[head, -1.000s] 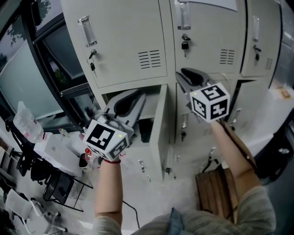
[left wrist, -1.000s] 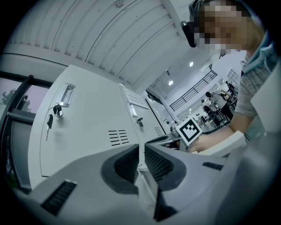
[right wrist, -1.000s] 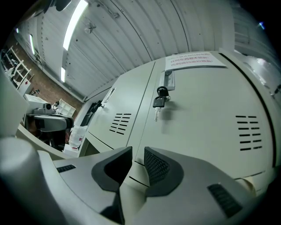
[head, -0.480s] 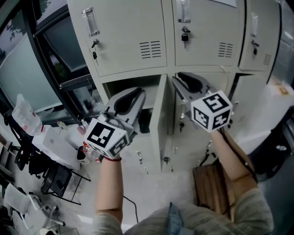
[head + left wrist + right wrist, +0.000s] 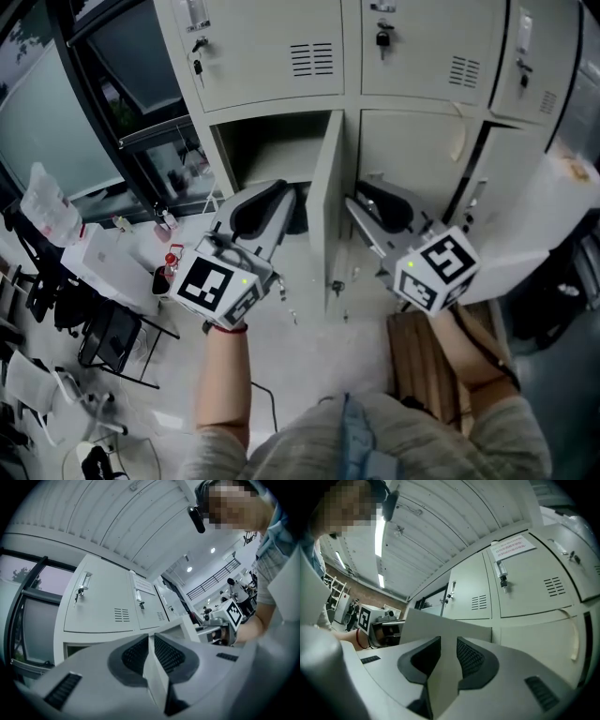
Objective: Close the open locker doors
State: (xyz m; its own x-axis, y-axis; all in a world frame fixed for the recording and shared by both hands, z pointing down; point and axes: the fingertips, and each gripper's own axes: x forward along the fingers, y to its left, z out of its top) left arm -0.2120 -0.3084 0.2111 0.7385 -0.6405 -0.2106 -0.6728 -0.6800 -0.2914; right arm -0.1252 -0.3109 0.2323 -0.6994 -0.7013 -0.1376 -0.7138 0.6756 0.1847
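Two grippers in shot, and six locker doors to count. Along the top at 12 o'clock there are three: the upper left door (image 5: 262, 47), the upper middle door (image 5: 422, 52) and the upper right door (image 5: 530, 56). All three sit flush, and all are cut off by the frame's top edge.

Below them, three more. The open door (image 5: 324, 216) stands out edge-on, dead centre, with its open compartment (image 5: 272, 141) at its 10 o'clock. The lower middle door (image 5: 403, 150) sits flush. The lower right door (image 5: 511, 178), out at 2 o'clock, shows a dark strip down its near edge; shut or ajar, I can't tell.

Inside the compartment it's dim, and the left gripper (image 5: 281, 195) covers its lower part. A dark shape beside the door in there is too murky to name.

The left gripper is at 9 o'clock of the open door, near it but not touching. In its own view the jaws are pressed together with nothing between them.

The right gripper (image 5: 354, 202) is at 3 o'clock of the door, its tip just beside the door's outer face; touching or not, the head view won't settle it. Its jaws are drawn together too, gripping nothing, and the door's pale panel rises behind them.
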